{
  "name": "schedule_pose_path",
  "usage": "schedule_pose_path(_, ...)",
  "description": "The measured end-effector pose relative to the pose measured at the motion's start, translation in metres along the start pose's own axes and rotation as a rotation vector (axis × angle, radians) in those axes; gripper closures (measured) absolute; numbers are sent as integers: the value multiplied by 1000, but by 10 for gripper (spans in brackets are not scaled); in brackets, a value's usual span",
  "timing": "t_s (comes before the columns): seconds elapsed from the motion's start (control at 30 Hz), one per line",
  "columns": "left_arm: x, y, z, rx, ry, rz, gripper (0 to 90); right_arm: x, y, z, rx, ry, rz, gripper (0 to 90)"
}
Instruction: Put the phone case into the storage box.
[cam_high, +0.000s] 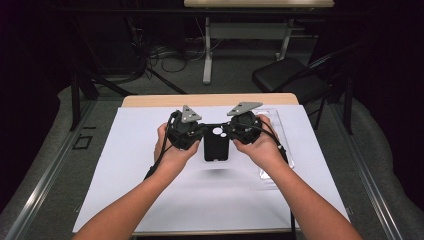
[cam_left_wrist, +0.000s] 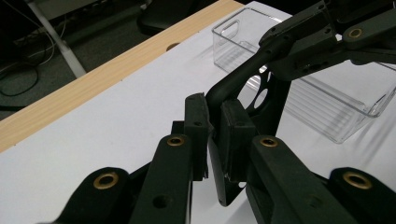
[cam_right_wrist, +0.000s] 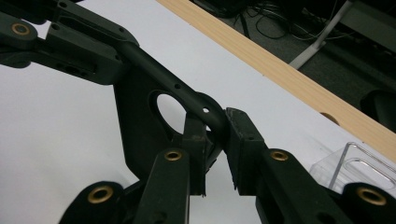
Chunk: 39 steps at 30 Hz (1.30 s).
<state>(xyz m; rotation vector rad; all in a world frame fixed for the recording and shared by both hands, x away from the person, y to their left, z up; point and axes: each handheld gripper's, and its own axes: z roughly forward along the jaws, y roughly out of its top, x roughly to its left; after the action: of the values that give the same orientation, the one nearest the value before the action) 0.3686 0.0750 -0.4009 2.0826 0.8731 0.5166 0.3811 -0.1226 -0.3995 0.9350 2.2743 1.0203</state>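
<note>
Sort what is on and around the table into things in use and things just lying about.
In use: flat black plastic phone case with a round hole; left gripper; right gripper.

Lying about: clear plastic rectangular bin; black folding chair.

A clear plastic bin (cam_high: 280, 145) sits at the right of the white tabletop (cam_high: 125, 165). A black chair (cam_high: 295, 75) stands upper right, and cables (cam_high: 170, 57) lie on the floor at upper centre.

Both forearms reach in from below. Left gripper (cam_high: 199, 131) and right gripper (cam_high: 231, 129) meet nose to nose mid-table, each clamped tight, tilted inward.
</note>
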Motion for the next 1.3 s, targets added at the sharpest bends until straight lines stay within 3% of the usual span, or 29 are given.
schedule_pose_path(0.4,0,0,0,-5,4,-1,832,3,3,0,17,-22,-27,802)
schedule_pose_path(1.2,-1,-3,2,-9,6,-8,830,1,3,1,41,-12,9,815)
schedule_pose_path(1.3,-1,-3,2,-15,7,-6,829,1,2,2,21,-22,3,817)
